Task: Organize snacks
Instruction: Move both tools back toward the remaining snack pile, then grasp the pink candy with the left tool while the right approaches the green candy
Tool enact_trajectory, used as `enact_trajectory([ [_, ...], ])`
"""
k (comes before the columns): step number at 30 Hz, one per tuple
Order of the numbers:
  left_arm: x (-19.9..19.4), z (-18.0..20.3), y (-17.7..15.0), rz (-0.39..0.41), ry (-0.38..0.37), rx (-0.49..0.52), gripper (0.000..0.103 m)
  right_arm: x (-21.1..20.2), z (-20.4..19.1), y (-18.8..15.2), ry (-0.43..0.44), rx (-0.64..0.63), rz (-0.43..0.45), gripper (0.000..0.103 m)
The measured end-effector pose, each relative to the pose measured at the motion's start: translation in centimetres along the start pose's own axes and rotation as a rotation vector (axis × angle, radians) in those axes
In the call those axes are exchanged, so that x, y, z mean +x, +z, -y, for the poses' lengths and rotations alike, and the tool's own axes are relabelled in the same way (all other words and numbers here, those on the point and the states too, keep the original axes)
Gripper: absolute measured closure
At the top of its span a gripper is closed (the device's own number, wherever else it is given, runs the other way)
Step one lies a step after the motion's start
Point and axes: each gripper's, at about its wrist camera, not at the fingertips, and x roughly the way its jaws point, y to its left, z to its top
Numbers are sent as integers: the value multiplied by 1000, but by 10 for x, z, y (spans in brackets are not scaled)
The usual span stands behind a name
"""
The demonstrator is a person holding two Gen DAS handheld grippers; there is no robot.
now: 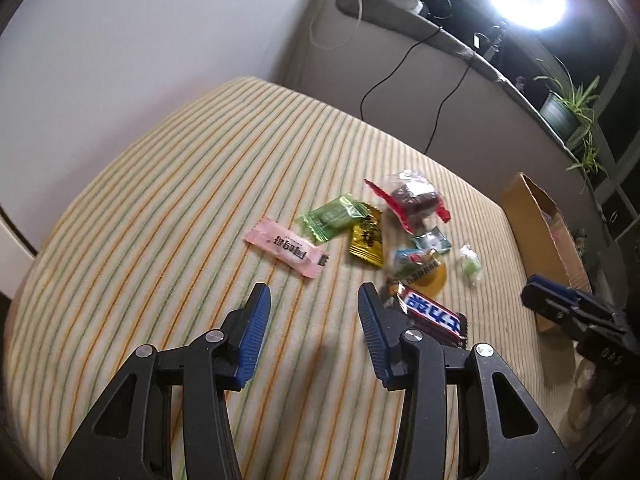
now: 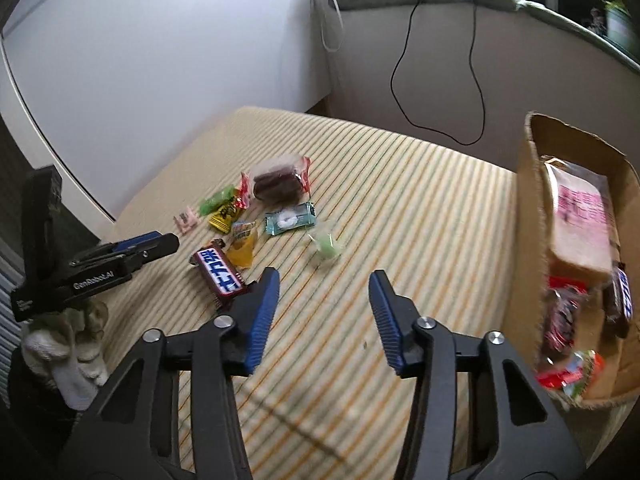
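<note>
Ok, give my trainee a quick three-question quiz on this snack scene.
1. True or false: the left gripper holds a snack.
2. What lies nearest the left gripper: A) pink wrapper, B) chocolate bar, C) green candy?
3. Where are the sorted snacks?

Key:
1. False; both it and the right gripper are empty.
2. B.
3. In the cardboard box.
</note>
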Motion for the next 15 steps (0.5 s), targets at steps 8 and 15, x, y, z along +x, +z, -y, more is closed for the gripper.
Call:
enact_trajectory([
  [8, 16, 2, 16, 2, 25, 31, 60, 26, 8, 10, -5, 14, -37, 60],
  [15, 26, 15, 20, 5, 104, 119, 60, 42, 6, 15, 8, 6, -49, 60],
])
